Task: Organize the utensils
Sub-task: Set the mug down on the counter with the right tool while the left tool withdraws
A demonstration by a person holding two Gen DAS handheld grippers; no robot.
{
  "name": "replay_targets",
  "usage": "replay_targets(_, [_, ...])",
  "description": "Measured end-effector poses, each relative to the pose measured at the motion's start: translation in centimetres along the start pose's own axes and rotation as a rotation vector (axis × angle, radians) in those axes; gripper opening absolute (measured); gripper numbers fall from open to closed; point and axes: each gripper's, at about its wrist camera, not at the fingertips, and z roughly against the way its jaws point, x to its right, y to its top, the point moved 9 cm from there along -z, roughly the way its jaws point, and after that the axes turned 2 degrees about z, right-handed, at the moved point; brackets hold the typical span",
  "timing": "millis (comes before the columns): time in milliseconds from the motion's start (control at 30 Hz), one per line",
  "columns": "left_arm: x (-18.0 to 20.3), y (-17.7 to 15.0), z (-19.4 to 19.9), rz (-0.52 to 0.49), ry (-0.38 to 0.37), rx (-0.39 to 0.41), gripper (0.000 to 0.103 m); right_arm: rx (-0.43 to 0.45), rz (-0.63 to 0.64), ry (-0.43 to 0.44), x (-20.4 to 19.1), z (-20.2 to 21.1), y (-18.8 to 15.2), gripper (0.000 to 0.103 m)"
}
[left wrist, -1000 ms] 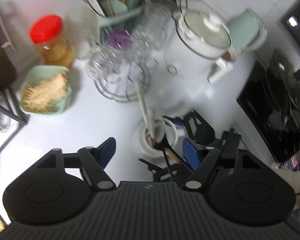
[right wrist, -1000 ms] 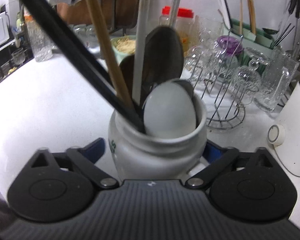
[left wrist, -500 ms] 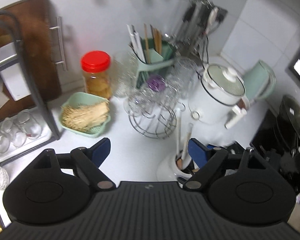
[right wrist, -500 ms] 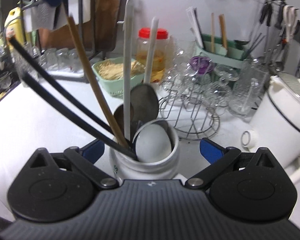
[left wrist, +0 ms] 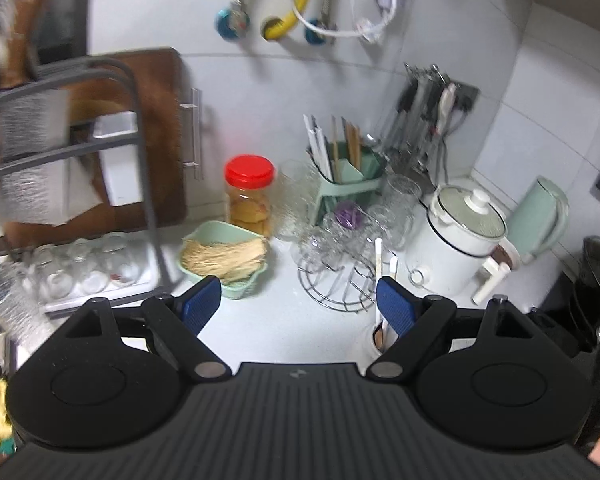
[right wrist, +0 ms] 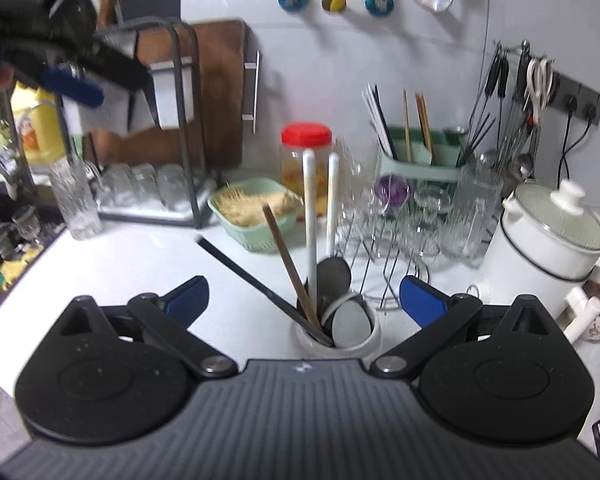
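Note:
A white ceramic jar [right wrist: 340, 340] stands on the white counter [right wrist: 140, 264], straight below my right gripper [right wrist: 305, 300]. It holds two white-handled ladles [right wrist: 310, 208], a wooden spoon [right wrist: 286, 264] and a long black utensil [right wrist: 252, 276]. My right gripper is open and well above the jar, touching nothing. My left gripper [left wrist: 298, 310] is open and empty over the counter. In its view the jar [left wrist: 374, 334] peeks out behind the right finger. In the right wrist view the left gripper hangs at the top left, one of its blue pads [right wrist: 72, 85] showing.
Behind the jar stand a wire rack of glasses [right wrist: 396, 216], a green basket of noodles [right wrist: 256, 212], a red-lidded jar [right wrist: 306, 152] and a green caddy of chopsticks [right wrist: 420, 156]. A white pot [right wrist: 548, 248] is on the right. A dish rack [left wrist: 80, 264] and sink [right wrist: 0, 232] are on the left.
Both grippers have lifted and drawn back from the jar, which now looks smaller and lower. The left wrist view has swung up toward the wall. The left jaws stand slightly wider.

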Motion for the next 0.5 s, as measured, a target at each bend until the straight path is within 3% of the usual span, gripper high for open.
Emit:
replay_targets(267, [2.1, -3.6, 6.2, 0.106, 0.102, 0.065, 0.088, 0.085, -0.018, 0.029, 1.6, 6.0, 1.1, 0.103])
replay_targets(500, [5.4, -7.8, 10.3, 0.136, 0.15, 0.083, 0.088, 0.129, -0.044, 0.062, 2.8, 10.6, -0.1, 0.103])
